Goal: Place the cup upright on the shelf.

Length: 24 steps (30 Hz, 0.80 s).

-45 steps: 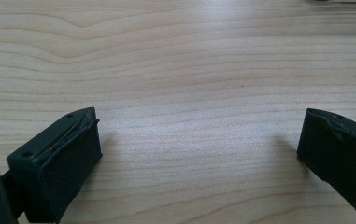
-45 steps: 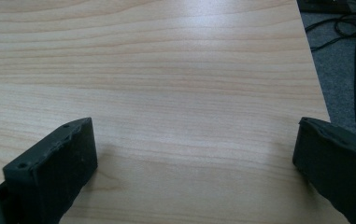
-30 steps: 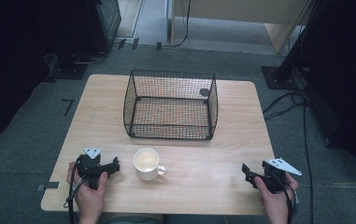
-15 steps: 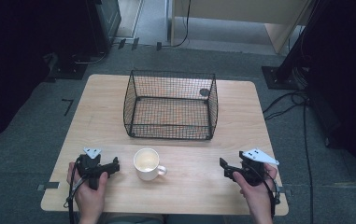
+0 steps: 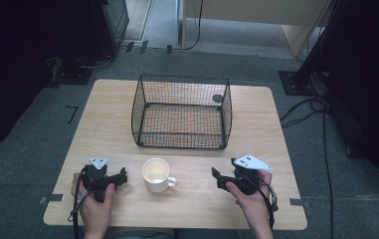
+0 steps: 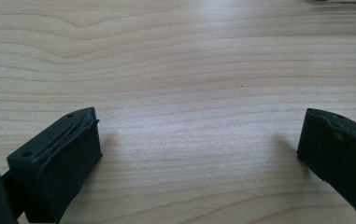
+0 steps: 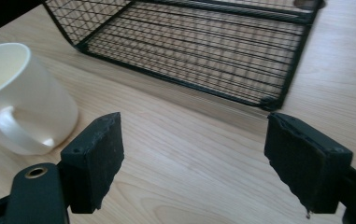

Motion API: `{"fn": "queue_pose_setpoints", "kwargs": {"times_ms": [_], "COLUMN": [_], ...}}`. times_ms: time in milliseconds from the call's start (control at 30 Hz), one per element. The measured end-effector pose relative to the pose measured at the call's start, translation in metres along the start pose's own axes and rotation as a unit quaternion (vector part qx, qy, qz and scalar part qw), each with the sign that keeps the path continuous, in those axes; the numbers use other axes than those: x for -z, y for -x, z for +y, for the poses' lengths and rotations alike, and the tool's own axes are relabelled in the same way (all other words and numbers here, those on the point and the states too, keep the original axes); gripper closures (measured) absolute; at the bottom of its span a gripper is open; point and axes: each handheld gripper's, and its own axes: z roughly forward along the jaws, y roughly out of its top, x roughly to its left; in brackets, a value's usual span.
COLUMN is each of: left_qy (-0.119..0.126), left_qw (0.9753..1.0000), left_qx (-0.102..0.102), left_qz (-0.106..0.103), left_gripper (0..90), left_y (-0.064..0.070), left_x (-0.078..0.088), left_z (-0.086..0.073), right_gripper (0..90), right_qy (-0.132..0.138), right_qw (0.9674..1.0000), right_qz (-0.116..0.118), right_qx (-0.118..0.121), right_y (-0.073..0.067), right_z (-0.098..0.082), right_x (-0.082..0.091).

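A white mug [image 5: 156, 174] stands upright near the front of the wooden table [image 5: 105, 124], handle to its right. My left gripper [image 5: 121, 178] rests on the table just left of the mug, jaws wide apart over bare wood [image 6: 199, 140]. Right of the mug, my right gripper [image 5: 217, 179] points left, open, with nothing between its jaws [image 7: 194, 154]. In the right gripper view the mug [image 7: 21, 98] sits ahead and to the left, clear of the jaws. An empty black wire basket [image 5: 182, 112] stands behind the mug, and its front wall [image 7: 199, 51] lies beyond the right jaws.
A small dark round thing [image 5: 217, 98] sits at the basket's far right corner. Bare wood stretches to both sides of the basket. Cables [image 5: 306, 107] and dark stands [image 5: 296, 79] lie on the grey floor around the table.
My right gripper has moved left and a little forward across the table, closer to the mug. The left gripper and the mug have stayed where they were.
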Motion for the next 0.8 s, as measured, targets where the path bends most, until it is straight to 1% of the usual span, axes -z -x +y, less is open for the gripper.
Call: {"fn": "queue_pose_setpoints", "kwargs": {"times_ms": [300,367,400,433,500,533,567,600,633,667,700,733,767,800], "left_qy": [0.000,0.000,0.000,0.000,0.000,0.000,0.000,0.000,0.000,0.000,0.000,0.000,0.000,-0.001], "left_qw": [1.0000,1.0000,1.0000,1.0000,1.0000,1.0000,1.0000,1.0000,1.0000,1.0000,1.0000,1.0000,1.0000,1.0000], "left_qx": [0.000,0.000,0.000,0.000,0.000,0.000,0.000,-0.001,-0.001,0.000,0.000,0.000,0.000,0.000], "left_qz": [0.000,0.000,0.000,0.000,0.000,0.000,0.000,0.000,0.000,0.000,0.000,0.000,0.000,0.000], "left_gripper": [0.0,0.0,0.0,0.0,0.0,0.0,0.0,0.0,0.0,0.0,0.0,0.0,0.0,0.0], "left_y": [0.000,0.000,0.000,0.000,0.000,0.000,0.000,0.000,0.000,0.000,0.000,0.000,0.000,0.000], "left_x": [0.000,0.000,0.000,0.000,0.000,0.000,0.000,0.000,0.000,0.000,0.000,0.000,0.000,0.000], "left_z": [0.000,0.000,0.000,0.000,0.000,0.000,0.000,0.000,0.000,0.000,0.000,0.000,0.000,0.000], "right_gripper": [20.3,22.8,22.8,23.9,24.9,24.9,25.3,26.6,26.6,26.8,27.8,29.6,29.6,33.4], "right_qy": [-0.008,-0.009,-0.009,-0.008,-0.010,-0.010,-0.010,-0.014,-0.014,-0.016,-0.020,-0.020,-0.020,-0.021], "right_qw": [0.9989,0.9985,0.9985,0.9981,0.9974,0.9974,0.9970,0.9958,0.9958,0.9952,0.9933,0.9926,0.9926,0.9898], "right_qz": [0.042,0.048,0.048,0.056,0.067,0.067,0.072,0.085,0.085,0.091,0.108,0.113,0.113,0.134], "right_qx": [0.019,0.023,0.023,0.025,0.025,0.025,0.028,0.031,0.031,0.034,0.038,0.040,0.040,0.042], "right_y": [-0.031,-0.036,-0.036,-0.040,-0.045,-0.045,-0.047,-0.053,-0.053,-0.054,-0.058,-0.059,-0.059,-0.063], "right_z": [0.006,0.007,0.007,0.007,0.007,0.007,0.007,0.007,0.007,0.006,0.005,0.005,0.005,0.004], "right_x": [-0.016,-0.018,-0.018,-0.020,-0.022,-0.022,-0.023,-0.026,-0.026,-0.026,-0.029,-0.030,-0.030,-0.032]}}
